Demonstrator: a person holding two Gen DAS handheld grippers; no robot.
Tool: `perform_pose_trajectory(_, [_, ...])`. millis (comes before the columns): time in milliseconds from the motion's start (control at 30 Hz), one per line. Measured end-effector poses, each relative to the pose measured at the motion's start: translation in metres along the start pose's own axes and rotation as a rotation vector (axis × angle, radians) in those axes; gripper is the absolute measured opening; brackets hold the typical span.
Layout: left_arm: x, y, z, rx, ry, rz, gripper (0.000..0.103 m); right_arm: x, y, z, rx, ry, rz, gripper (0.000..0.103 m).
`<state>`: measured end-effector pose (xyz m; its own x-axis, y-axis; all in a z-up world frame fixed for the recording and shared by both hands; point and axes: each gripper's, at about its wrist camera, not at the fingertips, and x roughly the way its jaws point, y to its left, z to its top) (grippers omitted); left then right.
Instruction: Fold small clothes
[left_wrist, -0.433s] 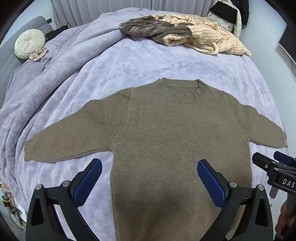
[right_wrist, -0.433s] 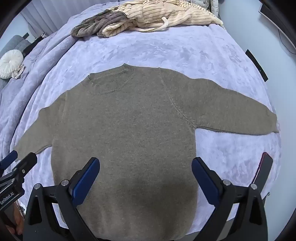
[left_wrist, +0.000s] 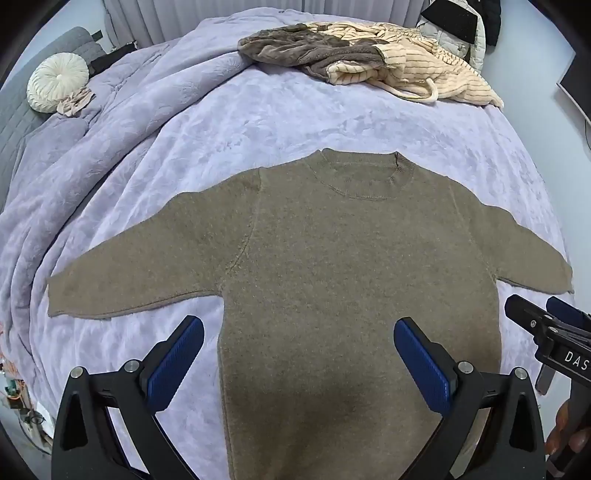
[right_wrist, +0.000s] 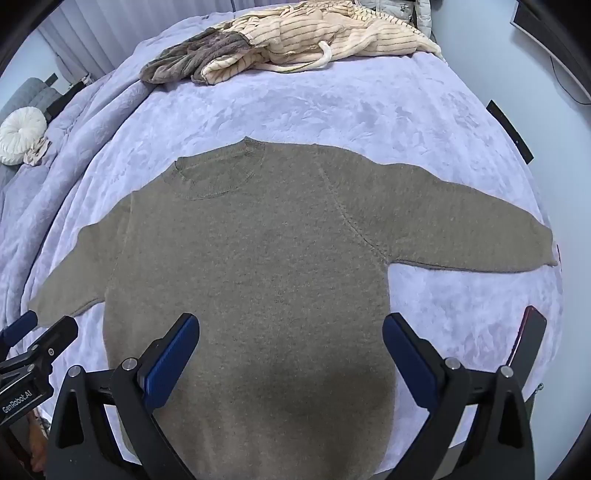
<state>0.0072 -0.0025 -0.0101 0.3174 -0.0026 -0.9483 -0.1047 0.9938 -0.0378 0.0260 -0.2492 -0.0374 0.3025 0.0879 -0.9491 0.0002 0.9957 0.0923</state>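
An olive-brown knit sweater (left_wrist: 351, 266) (right_wrist: 258, 266) lies flat and face up on a lilac bedspread (left_wrist: 295, 110) (right_wrist: 332, 103), both sleeves spread out sideways, collar at the far end. My left gripper (left_wrist: 299, 354) hovers open above the sweater's lower left part, blue pads (left_wrist: 177, 362) wide apart with nothing between them. My right gripper (right_wrist: 291, 350) hovers open over the lower right part of the body, also empty. Each gripper shows at the edge of the other's view: the right gripper (left_wrist: 546, 328), the left gripper (right_wrist: 37, 343).
A heap of clothes, one cream striped (left_wrist: 417, 70) (right_wrist: 314, 40) and one grey-brown (left_wrist: 295, 48), lies at the far end of the bed. A round white cushion (left_wrist: 57, 79) sits far left. A dark phone (right_wrist: 528, 336) lies near the right bed edge.
Both views have shifted very slightly; the sweater lies as before and both grippers stay open.
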Motion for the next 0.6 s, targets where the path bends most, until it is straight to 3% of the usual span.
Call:
perform_pose_trajectory(100, [0.003, 0.001, -0.001, -0.008, 0.008, 0.031, 0.103, 0.000, 0.001, -0.001, -0.009, 0.020, 0.004, 0.100])
perform_pose_trajectory(600, [0.003, 0.002, -0.005, -0.044, 0.034, -0.029, 0.103, 0.002, 0.013, -0.007, -0.051, 0.038, -0.037, 0.100])
